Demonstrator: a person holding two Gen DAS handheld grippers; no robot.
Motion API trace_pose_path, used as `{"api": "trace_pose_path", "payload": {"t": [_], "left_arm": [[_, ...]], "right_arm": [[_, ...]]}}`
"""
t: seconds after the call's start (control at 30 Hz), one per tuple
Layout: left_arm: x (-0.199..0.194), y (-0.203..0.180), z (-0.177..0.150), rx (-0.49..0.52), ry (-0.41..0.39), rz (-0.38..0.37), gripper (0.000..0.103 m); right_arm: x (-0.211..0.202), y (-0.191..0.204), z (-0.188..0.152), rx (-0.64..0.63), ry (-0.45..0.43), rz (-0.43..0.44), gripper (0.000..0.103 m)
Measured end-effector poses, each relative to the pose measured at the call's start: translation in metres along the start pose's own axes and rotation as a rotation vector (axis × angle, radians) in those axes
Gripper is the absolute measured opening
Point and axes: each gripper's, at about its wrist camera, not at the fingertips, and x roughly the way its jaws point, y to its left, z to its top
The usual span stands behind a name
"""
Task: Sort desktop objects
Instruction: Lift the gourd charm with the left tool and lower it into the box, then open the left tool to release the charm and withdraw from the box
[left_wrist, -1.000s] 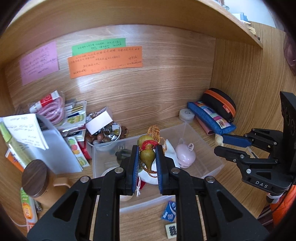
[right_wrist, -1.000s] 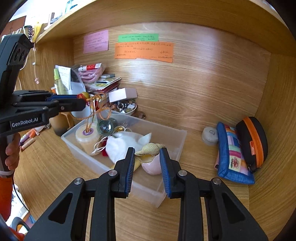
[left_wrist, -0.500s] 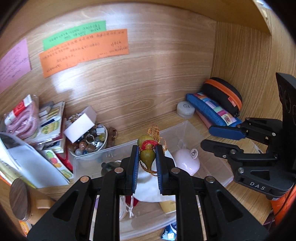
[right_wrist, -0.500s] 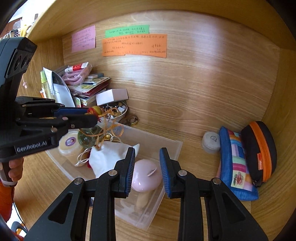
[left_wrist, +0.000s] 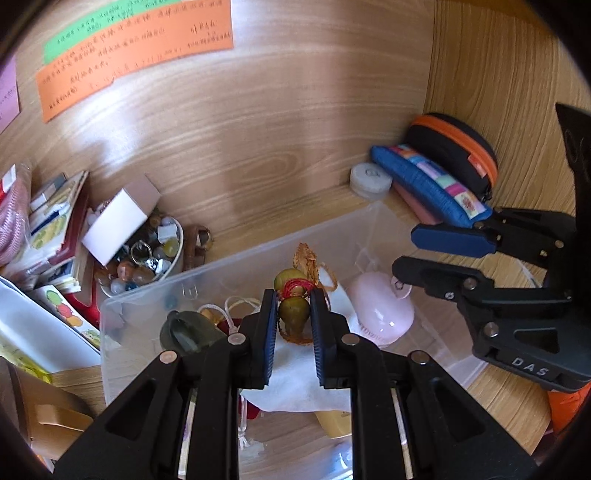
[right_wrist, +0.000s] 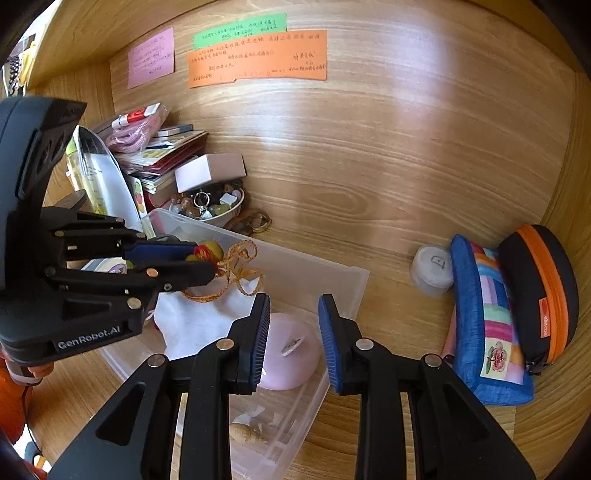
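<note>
The left gripper (left_wrist: 293, 314) is clamping a small gourd charm (left_wrist: 292, 300), its long axis running forward along the fingers, cord trailing beyond, above the clear bin (left_wrist: 236, 264). Alongside, the right gripper (right_wrist: 293, 325) is hovering with jaws closed and empty over the bin's right wall (right_wrist: 343, 291).

Left tongs (left_wrist: 293, 314) clamped, tilted downward; right tongs (right_wrist: 293, 328) empty, pads near together, tilted downward.

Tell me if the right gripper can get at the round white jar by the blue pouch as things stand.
Probably yes: the right gripper looks empty, and the white jar stands on bare shelf beside the blue pouch, outside the clear bin.
</note>
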Motion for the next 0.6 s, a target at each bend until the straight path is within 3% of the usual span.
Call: {"api": "trace_pose_path", "payload": {"t": [0.37, 0.47, 0.53, 0.6], "left_arm": [[0.0, -0.001, -0.003, 0.02, -0.001, 0.021, 0.024], [-0.005, -0.002, -0.003, 0.025, -0.015, 0.037, 0.033], [-0.01, -0.003, -0.002, 0.026, -0.028, 0.068, 0.051], [-0.017, -0.003, -0.002, 0.022, -0.046, 0.089, 0.057]], "right_arm": [[0.004, 0.006, -0.002, -0.031, 0.018, -0.004, 0.025], [0.002, 0.008, -0.002, -0.036, 0.02, -0.004, 0.025], [-0.001, 0.009, -0.001, -0.036, 0.022, -0.006, 0.025], [-0.004, 0.009, -0.001, -0.037, 0.02, -0.007, 0.025]]}}
